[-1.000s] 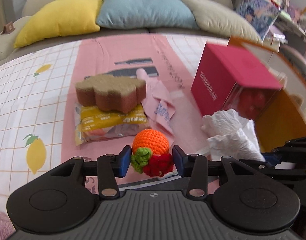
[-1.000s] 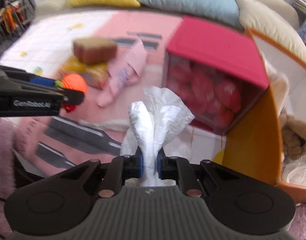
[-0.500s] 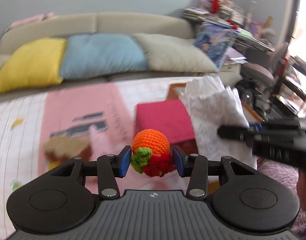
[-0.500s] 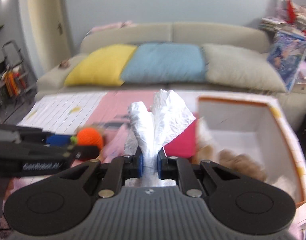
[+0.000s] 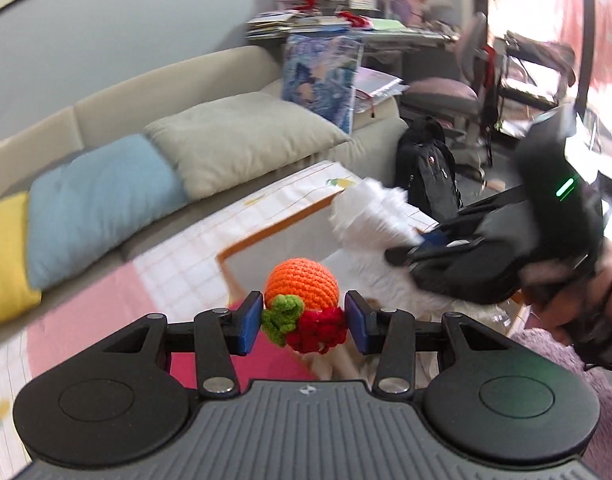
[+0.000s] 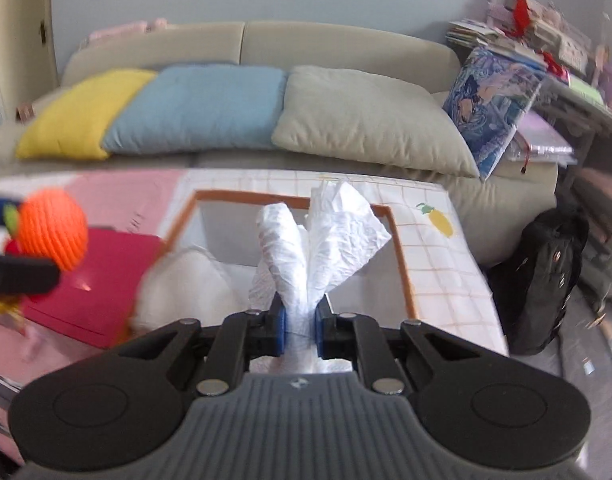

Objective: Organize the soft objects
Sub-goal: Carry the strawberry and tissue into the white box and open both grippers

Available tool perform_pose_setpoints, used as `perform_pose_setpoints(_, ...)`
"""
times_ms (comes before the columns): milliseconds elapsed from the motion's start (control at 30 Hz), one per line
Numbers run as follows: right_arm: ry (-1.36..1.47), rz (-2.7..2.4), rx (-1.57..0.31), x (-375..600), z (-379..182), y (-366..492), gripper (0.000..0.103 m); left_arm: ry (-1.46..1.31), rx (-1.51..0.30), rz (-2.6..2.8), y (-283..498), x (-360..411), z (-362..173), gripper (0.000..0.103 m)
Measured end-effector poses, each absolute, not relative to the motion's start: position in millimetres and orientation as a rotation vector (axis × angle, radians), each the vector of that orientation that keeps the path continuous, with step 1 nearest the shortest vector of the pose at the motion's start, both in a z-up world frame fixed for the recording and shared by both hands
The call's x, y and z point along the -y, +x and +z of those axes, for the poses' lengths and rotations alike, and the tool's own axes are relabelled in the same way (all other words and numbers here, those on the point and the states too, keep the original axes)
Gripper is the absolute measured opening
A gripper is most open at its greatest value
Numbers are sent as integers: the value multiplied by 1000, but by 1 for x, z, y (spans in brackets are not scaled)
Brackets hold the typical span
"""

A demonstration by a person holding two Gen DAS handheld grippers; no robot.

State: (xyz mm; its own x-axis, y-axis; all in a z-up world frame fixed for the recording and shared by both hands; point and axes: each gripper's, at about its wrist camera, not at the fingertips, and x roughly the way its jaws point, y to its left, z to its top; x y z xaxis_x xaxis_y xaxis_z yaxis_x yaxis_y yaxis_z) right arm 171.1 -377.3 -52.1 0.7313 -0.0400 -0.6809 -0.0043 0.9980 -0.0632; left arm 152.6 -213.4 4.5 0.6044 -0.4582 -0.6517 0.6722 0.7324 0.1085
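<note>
Tissue [image 6: 318, 240] stands upright in right tool [image 6: 299, 330], ends splayed upward.

The crochet ball [image 5: 302, 280] is orange, with a green leaf knot and a red knitted cluster at its near side; it sits upright, pinched between the blue pads of the left tongs [image 5: 304, 322], off the bench. At about 3 o'clock from it, the white tissue [image 6: 318, 240] is crumpled into two upright folds, pinched at its base by the right tongs [image 6: 299, 326], above the open white box with an orange rim [image 6: 402, 256]. Another white soft lump [image 6: 186, 288] lies in that box.
</note>
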Motion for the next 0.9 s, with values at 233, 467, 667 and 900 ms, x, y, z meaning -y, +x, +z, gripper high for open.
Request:
perform_pose_setpoints(233,-120,-37,-821,390,-87,203,13,547,-651,-682,187,268,-11,51)
perform_pose_setpoints(467,-178,-1,-835,388,-99,208,16,689,-716,-667,229,299,-43,51)
perform_pose_setpoints(667,-234,11,-877,397,-108,206,21,736,-789,-665,251,315,-71,51)
perform_pose_setpoints(900,-216,3,-874,407,-98,193,44,748,-860,-674,259,318,-91,59)
